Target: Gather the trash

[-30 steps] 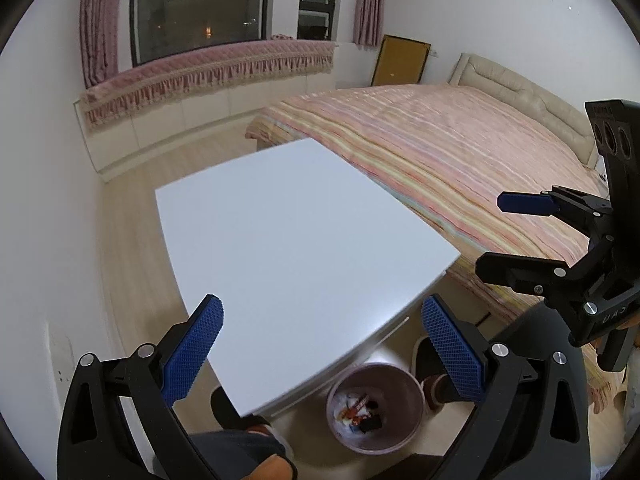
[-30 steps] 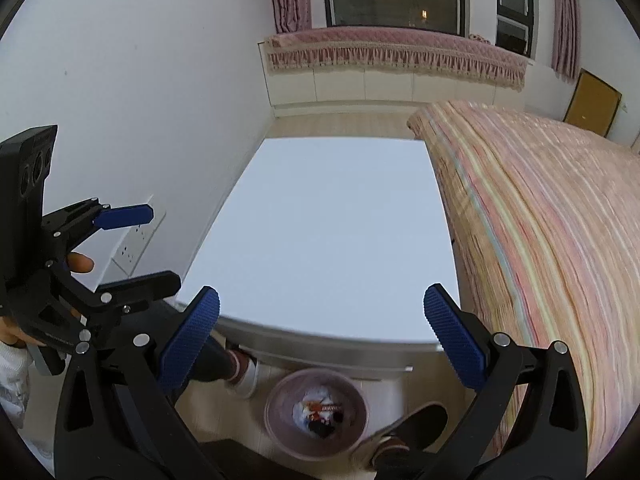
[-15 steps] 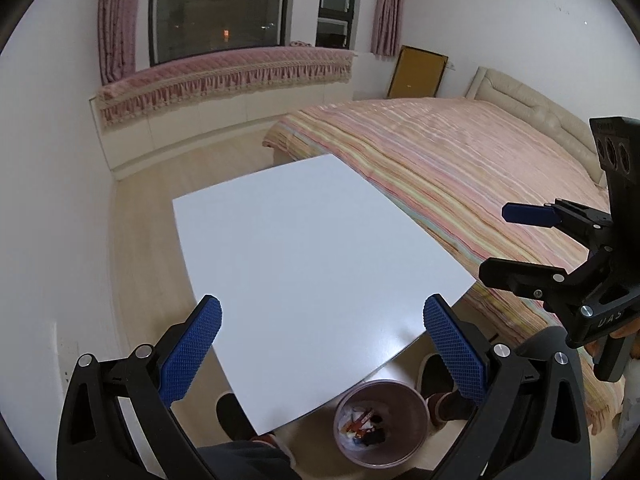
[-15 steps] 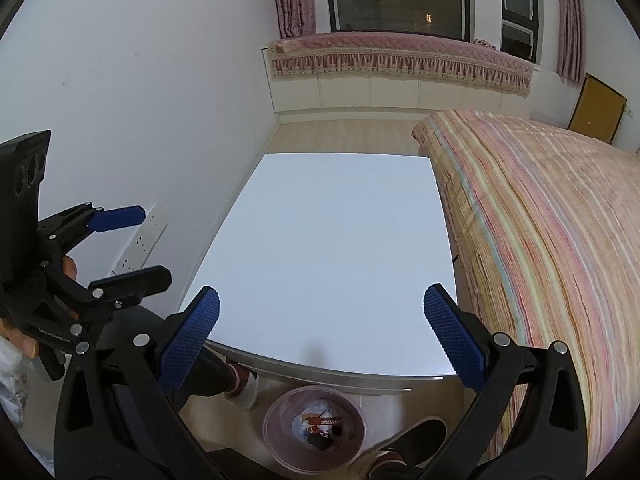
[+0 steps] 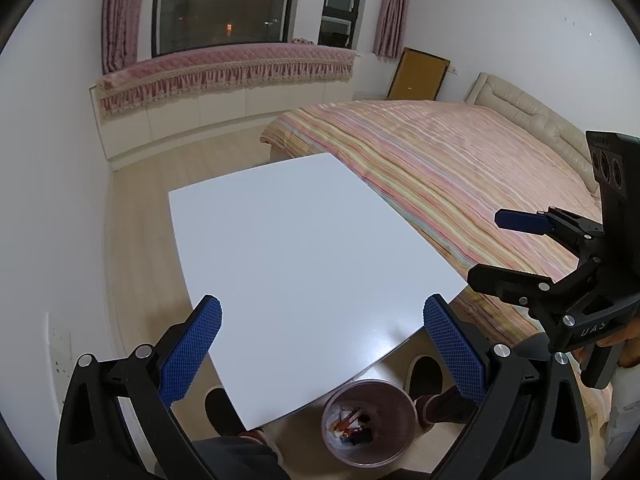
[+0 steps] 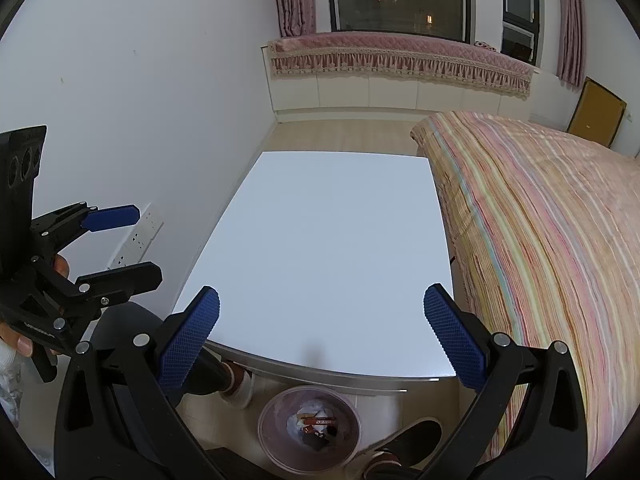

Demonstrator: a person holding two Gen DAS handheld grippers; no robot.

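A pink waste bin [image 5: 368, 424] stands on the floor at the near edge of the white table [image 5: 304, 248]; it also shows in the right wrist view [image 6: 309, 428]. Inside it lie several wrappers and scraps [image 5: 350, 426] [image 6: 316, 426]. My left gripper [image 5: 322, 350] is open and empty, held high above the table's near edge. My right gripper [image 6: 322, 344] is open and empty at about the same height. Each gripper shows in the other's view, right [image 5: 516, 248] and left [image 6: 128, 244], both with jaws apart. No trash shows on the tabletop.
A bed with a striped pink cover [image 5: 460, 172] runs along the table's right side. A white wall with a power strip [image 6: 138, 240] is on the left. A cushioned window bench [image 6: 400, 56] is at the back. My feet in shoes [image 5: 426, 372] flank the bin.
Both grippers have risen and drawn back, so the table and bin look smaller and lower in the views. Both stay open and empty.
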